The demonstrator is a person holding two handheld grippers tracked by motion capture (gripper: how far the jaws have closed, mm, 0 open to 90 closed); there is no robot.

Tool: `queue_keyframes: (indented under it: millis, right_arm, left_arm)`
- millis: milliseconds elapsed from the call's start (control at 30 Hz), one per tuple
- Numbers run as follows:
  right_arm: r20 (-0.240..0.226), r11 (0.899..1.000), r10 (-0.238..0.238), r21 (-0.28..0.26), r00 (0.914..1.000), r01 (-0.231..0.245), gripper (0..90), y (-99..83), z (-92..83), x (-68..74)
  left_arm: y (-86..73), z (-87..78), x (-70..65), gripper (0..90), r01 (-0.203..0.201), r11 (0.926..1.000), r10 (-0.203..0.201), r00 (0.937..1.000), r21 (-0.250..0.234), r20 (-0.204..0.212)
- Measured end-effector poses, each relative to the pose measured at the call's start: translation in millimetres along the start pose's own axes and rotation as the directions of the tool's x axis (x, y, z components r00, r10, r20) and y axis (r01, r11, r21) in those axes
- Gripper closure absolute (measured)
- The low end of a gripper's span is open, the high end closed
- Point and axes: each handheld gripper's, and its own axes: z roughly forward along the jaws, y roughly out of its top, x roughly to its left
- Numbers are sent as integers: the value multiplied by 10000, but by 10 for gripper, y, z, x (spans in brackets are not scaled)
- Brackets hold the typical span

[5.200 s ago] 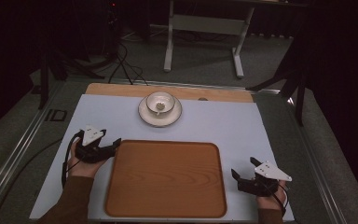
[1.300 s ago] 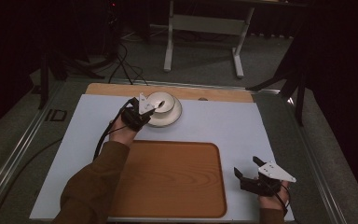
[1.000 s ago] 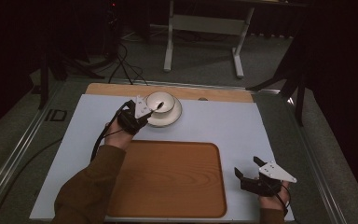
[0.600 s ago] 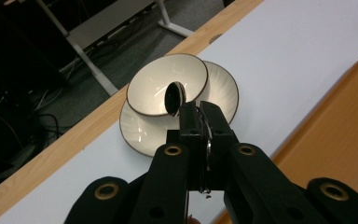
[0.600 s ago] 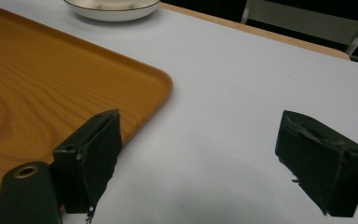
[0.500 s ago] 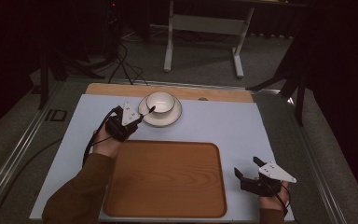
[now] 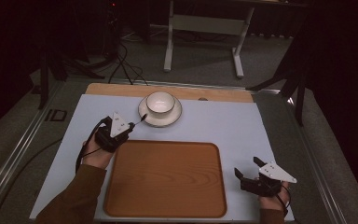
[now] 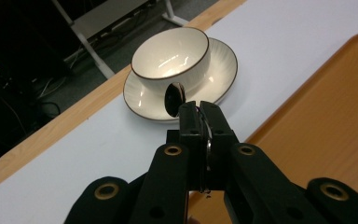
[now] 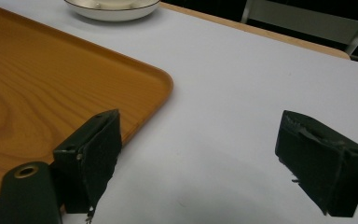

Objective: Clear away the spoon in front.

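A white bowl (image 7: 160,103) with a dark rim stands on a white saucer (image 7: 172,119) at the back of the table. My left gripper (image 7: 131,125) hovers just left of the saucer, off the tray's far left corner, shut on a small spoon (image 7: 142,118) that points at the saucer. In the left gripper view the spoon's bowl (image 8: 174,98) sticks out past the closed left gripper (image 8: 200,112), in front of the white bowl (image 8: 172,58). My right gripper (image 7: 247,166) rests open at the tray's right side; in its own view the right gripper (image 9: 205,140) has nothing between its fingers.
A wooden tray (image 7: 165,178) lies bare in the middle of the white mat (image 7: 223,126). A wooden strip (image 7: 214,93) runs along the table's far edge. A stand's legs (image 7: 235,60) and cables are on the floor beyond.
My left gripper has drawn back from over the saucer toward the left and nearer the person, carrying the spoon. The right gripper has stayed in place.
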Motion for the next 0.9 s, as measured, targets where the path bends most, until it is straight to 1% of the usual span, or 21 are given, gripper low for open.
queue_keyframes:
  millis: [100, 367, 467, 567, 600, 733, 900]
  right_arm:
    - [1, 10000, -11, 9, 10000, 11, 142, -1, 0, 2]
    - [1, 10000, 8, 27, 10000, -8, 142, -4, 2, 3]
    - [2, 10000, 6, 7, 10000, -6, 142, -4, 0, 2]
    - [2, 10000, 15, 14, 10000, -15, 142, -6, -1, 2]
    - [4, 10000, 23, 11, 10000, -23, 142, -6, 0, 2]
    - [5, 10000, 1, 35, 10000, -1, 142, -6, 0, 4]
    - [7, 10000, -8, 57, 10000, 8, 142, -6, -1, 8]
  left_arm:
    - [-53, -44, -20, 887, 10, 10000, -10, 10000, 18, -88]
    - [-174, -102, -70, 887, 24, 9998, -24, 10000, 172, -18]
    - [-223, -120, -88, 888, 131, 9998, -131, 9999, 170, 13]
    - [-262, -134, -101, 888, 136, 9996, -137, 9999, 233, 37]
    - [-299, -149, -109, 888, 196, 9994, -197, 9998, 272, 44]
    - [-365, -190, -127, 888, 350, 9991, -351, 9994, 239, 33]
    - [-443, -254, -173, 887, 339, 9990, -338, 9994, 287, -32]
